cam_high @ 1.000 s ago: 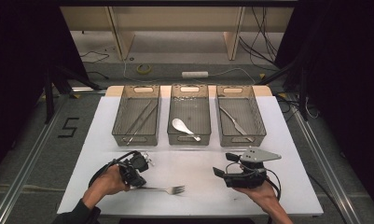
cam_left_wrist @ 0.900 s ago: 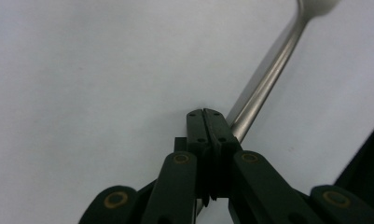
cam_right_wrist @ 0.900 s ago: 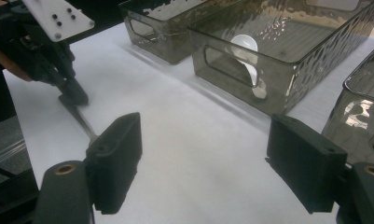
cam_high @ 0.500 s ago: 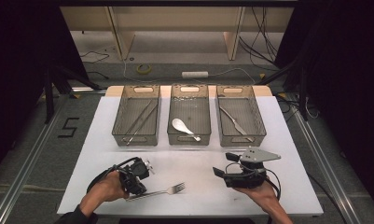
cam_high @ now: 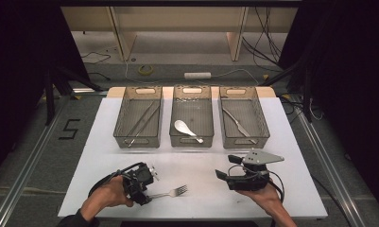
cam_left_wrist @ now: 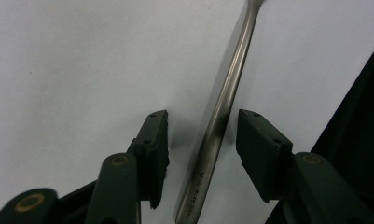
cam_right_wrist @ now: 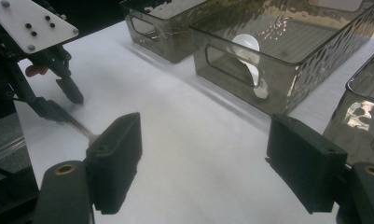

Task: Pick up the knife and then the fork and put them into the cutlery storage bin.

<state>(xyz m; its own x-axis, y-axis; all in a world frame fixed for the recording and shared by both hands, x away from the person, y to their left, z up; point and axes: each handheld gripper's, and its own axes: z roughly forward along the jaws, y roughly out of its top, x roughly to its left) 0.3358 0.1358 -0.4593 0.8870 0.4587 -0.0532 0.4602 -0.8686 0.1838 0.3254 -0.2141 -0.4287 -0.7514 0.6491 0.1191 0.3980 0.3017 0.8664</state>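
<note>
Steel fork (cam_left_wrist: 222,116) lies between the wide-open left gripper (cam_left_wrist: 203,154); off-centre at 3 o'clock, it may twist.

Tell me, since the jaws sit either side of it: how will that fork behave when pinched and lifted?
The fork looks like rigid polished metal, so probably stiff but slippery. The left gripper straddles its thin handle well away from the tines, so it may tilt tines-down or twist once lifted.
</note>
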